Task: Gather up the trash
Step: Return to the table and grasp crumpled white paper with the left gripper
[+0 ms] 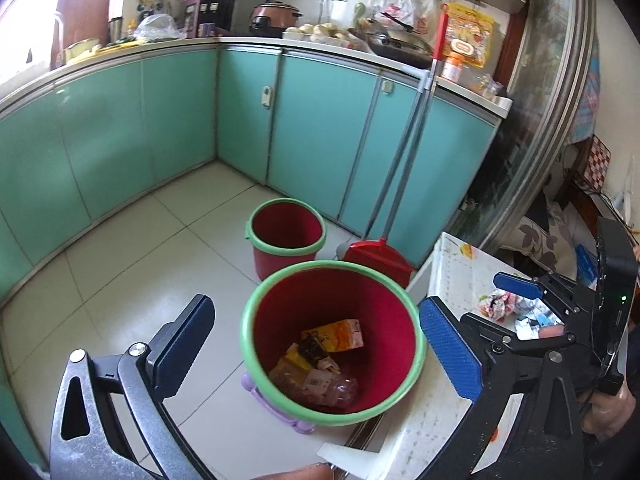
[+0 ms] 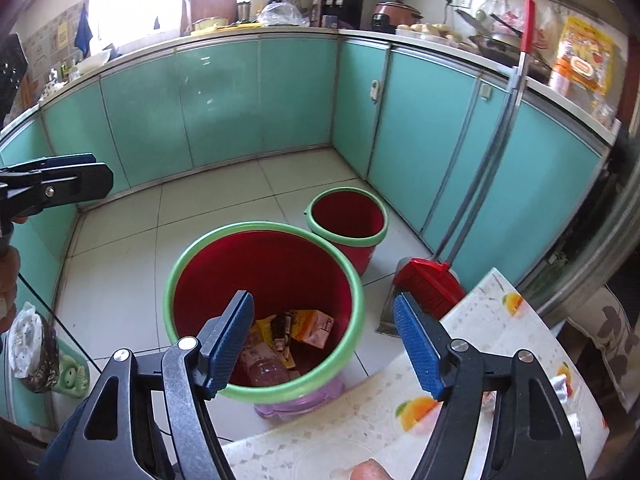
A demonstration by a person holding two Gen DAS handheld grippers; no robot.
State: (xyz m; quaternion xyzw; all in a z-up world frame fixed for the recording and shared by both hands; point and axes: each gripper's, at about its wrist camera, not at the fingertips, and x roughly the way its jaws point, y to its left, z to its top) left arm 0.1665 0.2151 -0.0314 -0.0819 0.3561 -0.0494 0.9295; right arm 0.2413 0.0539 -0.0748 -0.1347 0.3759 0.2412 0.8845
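The large red bin [image 1: 334, 344] with a green rim stands on the tiled floor [image 1: 132, 264], directly ahead of and between the fingers of both grippers, and rests on a pale purple base [image 1: 276, 412]. Inside it lie 1 orange carton [image 1: 340, 334], 1 clear plastic bottle [image 1: 320, 388] and several dark and yellow wrappers [image 1: 308, 354]. The left gripper [image 1: 320, 344] has its 2 fingers wide apart with nothing between them; its right finger sits over the edge of the table [image 1: 460, 272]. The right gripper [image 2: 324, 344] likewise has its 2 fingers spread and empty, the bin's rim passing between them. In the left wrist view, crumpled trash [image 1: 498, 304] lies on the table beyond the right finger of the left gripper, near the right gripper's blue pad. A second, smaller red bin [image 1: 286, 236] stands on the floor beyond the large bin, just apart from it. A red broom and dustpan [image 1: 378, 256] lean against the teal cabinets [image 1: 320, 120], to the right of the smaller bin. The table carries a cloth printed with orange fruit [image 2: 416, 406]. The countertop [image 1: 256, 40] above the cabinets holds cookware and packets.
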